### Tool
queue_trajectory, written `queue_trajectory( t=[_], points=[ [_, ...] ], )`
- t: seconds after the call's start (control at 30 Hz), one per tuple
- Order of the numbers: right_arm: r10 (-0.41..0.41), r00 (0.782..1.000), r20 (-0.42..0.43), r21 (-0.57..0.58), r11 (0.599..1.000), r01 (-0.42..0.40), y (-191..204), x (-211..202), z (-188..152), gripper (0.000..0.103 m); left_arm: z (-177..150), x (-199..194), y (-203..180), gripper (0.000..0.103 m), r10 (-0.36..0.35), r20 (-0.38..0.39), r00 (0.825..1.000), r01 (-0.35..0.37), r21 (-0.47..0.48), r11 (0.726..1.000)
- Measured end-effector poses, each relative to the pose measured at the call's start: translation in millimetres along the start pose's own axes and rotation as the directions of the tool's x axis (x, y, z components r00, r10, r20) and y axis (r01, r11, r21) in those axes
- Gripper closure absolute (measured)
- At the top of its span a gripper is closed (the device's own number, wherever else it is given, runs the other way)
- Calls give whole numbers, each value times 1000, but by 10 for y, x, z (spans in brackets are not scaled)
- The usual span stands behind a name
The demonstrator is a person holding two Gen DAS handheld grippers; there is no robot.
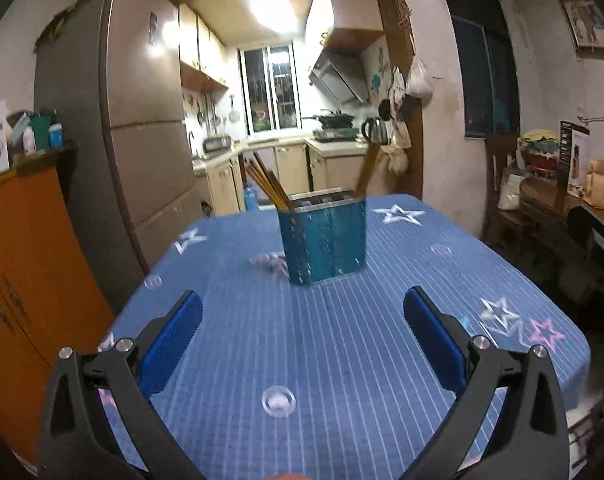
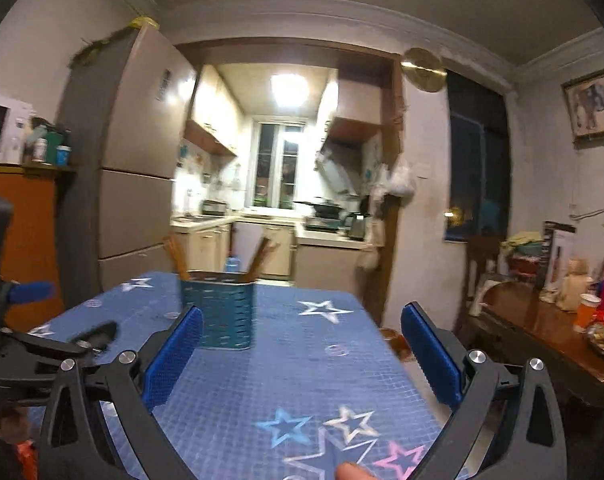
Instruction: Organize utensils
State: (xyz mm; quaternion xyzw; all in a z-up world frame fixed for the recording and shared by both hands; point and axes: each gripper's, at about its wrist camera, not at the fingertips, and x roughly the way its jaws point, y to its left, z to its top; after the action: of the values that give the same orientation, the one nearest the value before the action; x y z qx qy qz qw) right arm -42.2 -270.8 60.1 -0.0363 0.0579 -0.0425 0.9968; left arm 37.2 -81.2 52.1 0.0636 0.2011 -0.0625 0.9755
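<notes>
Both cameras ride low over the near edge of the table [image 1: 342, 360], each looking forward between its own two fingers toward the far edge and the kitchen doorway beyond. The left wrist view tilts down more, sits closer, and faces the blue utensil holder [image 1: 322, 236] almost squarely. The right wrist view looks nearly level from further right, with the holder left of centre. Both views share the holder, the tabletop, the fridge [image 2: 138, 152] and the kitchen.

No lettering can be read in either view: print on the dark box [image 1: 573, 148] at the right edge of the left wrist frame and on the bottles [image 1: 56, 135] at mid-left is too blurred.
</notes>
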Motion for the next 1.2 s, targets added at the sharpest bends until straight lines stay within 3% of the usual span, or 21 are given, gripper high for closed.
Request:
queue_trajectory(
  t=[0.3,0.6,1.2],
  points=[
    [3,996,-93,-87,996,-12,193,-48,-170,4,-250,-160,-48,6,-13,0,1000,13,6,1000],
    [-2,987,-160,-41,999,-4,203,-39,-326,4,-426,-189,-80,6,-4,-16,1000,4,-13,1000],
    [-7,984,-179,-12,1000,5,149,-33,-382,4,-481,-202,-163,6,0,-19,1000,0,1,1000]
  ],
)
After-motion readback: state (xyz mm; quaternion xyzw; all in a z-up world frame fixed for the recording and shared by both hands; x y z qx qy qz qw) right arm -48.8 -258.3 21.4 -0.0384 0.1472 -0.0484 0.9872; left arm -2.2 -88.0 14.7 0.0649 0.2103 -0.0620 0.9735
